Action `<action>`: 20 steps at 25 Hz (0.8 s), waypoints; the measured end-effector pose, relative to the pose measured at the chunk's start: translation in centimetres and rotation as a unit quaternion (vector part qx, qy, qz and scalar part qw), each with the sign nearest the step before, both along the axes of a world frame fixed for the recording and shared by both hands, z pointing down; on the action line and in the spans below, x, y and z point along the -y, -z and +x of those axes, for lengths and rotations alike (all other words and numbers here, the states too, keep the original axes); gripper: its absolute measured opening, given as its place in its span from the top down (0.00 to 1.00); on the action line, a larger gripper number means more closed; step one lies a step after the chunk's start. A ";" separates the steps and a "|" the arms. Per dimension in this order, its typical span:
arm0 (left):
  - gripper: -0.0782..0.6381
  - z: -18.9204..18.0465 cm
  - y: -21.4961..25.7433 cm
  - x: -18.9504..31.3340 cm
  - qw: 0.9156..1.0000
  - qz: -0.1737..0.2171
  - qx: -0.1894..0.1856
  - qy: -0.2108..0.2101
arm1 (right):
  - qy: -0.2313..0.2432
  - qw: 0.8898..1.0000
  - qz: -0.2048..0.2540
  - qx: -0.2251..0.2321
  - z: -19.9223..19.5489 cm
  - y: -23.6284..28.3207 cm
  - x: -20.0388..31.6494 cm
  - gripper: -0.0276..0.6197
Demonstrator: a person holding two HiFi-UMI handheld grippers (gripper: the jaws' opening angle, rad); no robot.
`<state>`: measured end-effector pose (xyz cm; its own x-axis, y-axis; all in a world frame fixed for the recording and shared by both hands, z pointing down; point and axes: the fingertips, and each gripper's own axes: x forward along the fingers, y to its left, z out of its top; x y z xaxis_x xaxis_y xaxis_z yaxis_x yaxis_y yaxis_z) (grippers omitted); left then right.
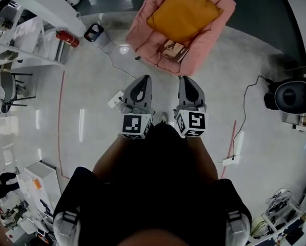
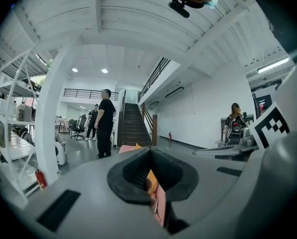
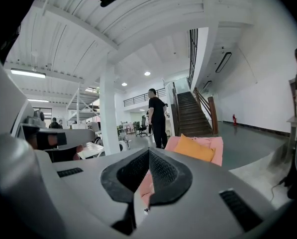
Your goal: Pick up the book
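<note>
A book (image 1: 172,49) with a brownish cover lies on the front of the seat of a pink armchair (image 1: 206,50), just below an orange cushion (image 1: 183,12). My left gripper (image 1: 144,79) and right gripper (image 1: 185,80) are held side by side over the floor, both pointing at the chair and still short of it. Both are shut with nothing in them. The right gripper view shows its closed jaws (image 3: 149,152) with the armchair (image 3: 217,149) and cushion (image 3: 194,148) beyond. In the left gripper view, the closed jaws (image 2: 149,151) hide most of the chair; pink and orange show only in the slot under the tips.
A red fire extinguisher (image 1: 67,38), a dark round device (image 1: 94,33) and a white cable (image 1: 119,65) lie left of the chair. White shelving (image 1: 19,29) lines the left side. A black machine (image 1: 292,97) with a cable stands at right. A person (image 3: 155,117) stands behind the chair near a staircase.
</note>
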<state>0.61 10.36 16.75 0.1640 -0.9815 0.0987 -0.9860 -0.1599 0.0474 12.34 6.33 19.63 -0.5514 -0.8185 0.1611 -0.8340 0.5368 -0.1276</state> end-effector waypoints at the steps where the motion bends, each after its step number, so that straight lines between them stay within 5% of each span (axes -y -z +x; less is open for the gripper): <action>1: 0.88 0.0 -0.1 0.2 1.000 -0.003 0.001 -0.001 | 0.000 1.000 -0.001 -0.001 0.0 -0.1 0.4 0.95; 20: 0.88 -3.9 -3.2 10.5 0.998 -0.028 -0.028 -0.058 | -0.046 0.998 -0.042 -0.016 -4.3 -3.0 9.0 0.95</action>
<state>-3.28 -0.17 19.99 0.2821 -0.9489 0.1415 -0.9569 -0.2676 0.1132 8.08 -2.64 22.64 -0.4680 -0.8485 0.2471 -0.8837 0.4463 -0.1411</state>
